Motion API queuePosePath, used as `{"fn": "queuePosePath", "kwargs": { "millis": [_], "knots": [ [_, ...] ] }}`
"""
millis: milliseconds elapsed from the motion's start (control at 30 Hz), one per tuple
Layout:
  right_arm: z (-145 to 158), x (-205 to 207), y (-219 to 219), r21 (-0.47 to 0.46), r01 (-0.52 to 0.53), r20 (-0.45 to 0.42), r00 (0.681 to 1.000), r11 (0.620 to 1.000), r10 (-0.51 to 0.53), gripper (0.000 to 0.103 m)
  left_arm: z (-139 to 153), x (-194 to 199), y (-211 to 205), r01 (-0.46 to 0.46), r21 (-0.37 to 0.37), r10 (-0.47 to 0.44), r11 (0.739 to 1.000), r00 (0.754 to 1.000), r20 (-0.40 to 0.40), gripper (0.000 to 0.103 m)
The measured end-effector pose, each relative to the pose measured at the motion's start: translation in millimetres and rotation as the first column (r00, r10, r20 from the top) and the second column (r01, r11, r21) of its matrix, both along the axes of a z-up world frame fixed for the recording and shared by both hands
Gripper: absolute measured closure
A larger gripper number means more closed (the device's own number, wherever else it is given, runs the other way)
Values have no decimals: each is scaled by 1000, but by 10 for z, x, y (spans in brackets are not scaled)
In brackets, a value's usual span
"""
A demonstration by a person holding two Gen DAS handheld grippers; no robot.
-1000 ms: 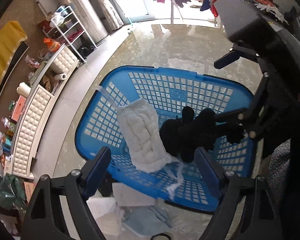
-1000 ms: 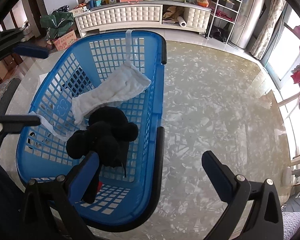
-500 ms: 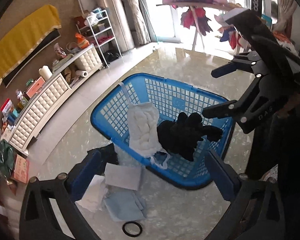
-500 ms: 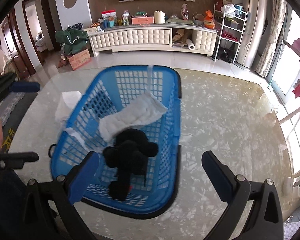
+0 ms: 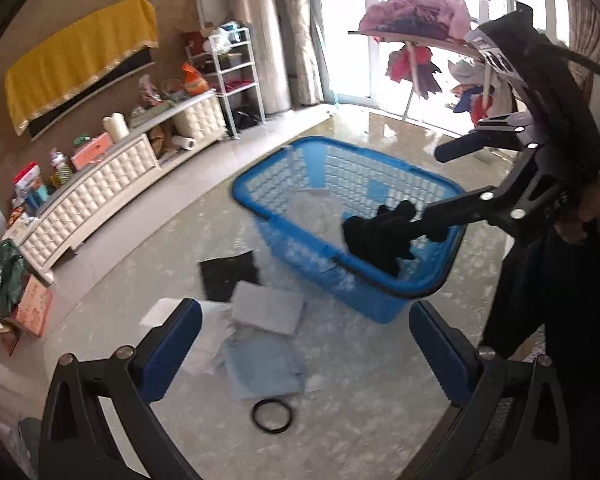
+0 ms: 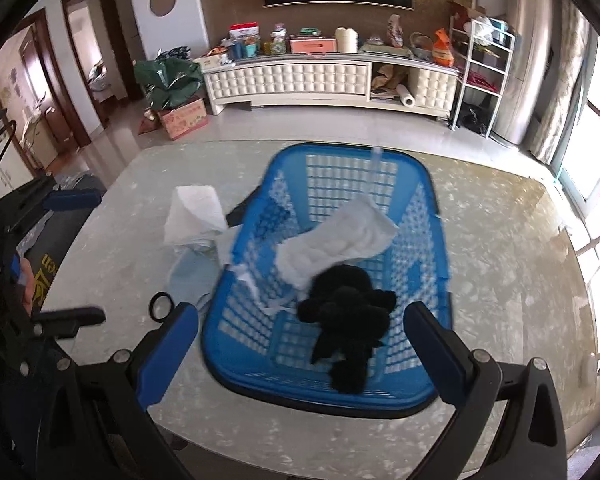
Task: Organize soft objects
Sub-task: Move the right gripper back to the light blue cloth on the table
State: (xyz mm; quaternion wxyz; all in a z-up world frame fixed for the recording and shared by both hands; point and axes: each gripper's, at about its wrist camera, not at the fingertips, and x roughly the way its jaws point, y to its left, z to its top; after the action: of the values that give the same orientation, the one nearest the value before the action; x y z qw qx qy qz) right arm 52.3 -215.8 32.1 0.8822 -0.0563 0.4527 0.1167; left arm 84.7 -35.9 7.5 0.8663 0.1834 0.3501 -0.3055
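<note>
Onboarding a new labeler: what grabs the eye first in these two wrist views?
The blue plastic lattice laundry basket at the middle of the glossy marbled table, holding a black plush toy beside a white quilted cloth pad. Next, the loose pile of folded white, grey and pale blue cloths on the table outside the basket, with a black ring nearby.

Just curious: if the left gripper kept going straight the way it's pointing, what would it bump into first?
Probably the folded cloths on the table beside the blue basket; the left gripper is open and empty. Depth is unclear.
</note>
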Motion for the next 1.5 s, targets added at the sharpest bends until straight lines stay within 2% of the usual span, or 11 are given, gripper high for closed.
{"fn": "queuePosePath", "kwargs": {
  "millis": [100,200,300,433,500,633,833,967,1167,1500],
  "knots": [
    [-12,8,174,-9,-30,-6,1000,1000,30,0,-11,-38,199,-15,-14,14,1000,1000,-1,0],
    [-42,23,330,-13,-63,-14,998,998,63,0,-52,-55,400,-91,13,91,996,996,8,0],
    [-76,59,499,-30,-98,-18,995,995,98,0,-90,-97,576,-123,3,123,992,992,3,0],
    [-163,137,756,-62,-146,-33,989,987,145,0,-206,-193,726,-146,97,147,984,989,0,0],
    [-216,174,873,-73,-168,-42,985,983,166,0,-277,-262,796,-109,118,112,987,994,-18,0],
    [-334,252,1106,-89,-213,-64,976,973,208,0,-388,-277,926,-112,114,122,987,989,-88,0],
    [-547,318,1420,-134,-268,-100,961,954,256,0,-573,-275,1106,-177,153,197,972,972,-128,0],
    [-718,349,1573,-153,-291,-130,953,944,273,0,-634,-252,1283,-232,150,254,961,957,-142,0],
    [-995,450,1757,-174,-289,-179,949,941,258,4,-765,-110,1548,-329,141,351,934,919,-180,0],
    [-1430,733,1858,-151,-218,-254,951,964,175,9,-871,-45,1705,-365,127,386,922,896,-222,0]
  ]
}}
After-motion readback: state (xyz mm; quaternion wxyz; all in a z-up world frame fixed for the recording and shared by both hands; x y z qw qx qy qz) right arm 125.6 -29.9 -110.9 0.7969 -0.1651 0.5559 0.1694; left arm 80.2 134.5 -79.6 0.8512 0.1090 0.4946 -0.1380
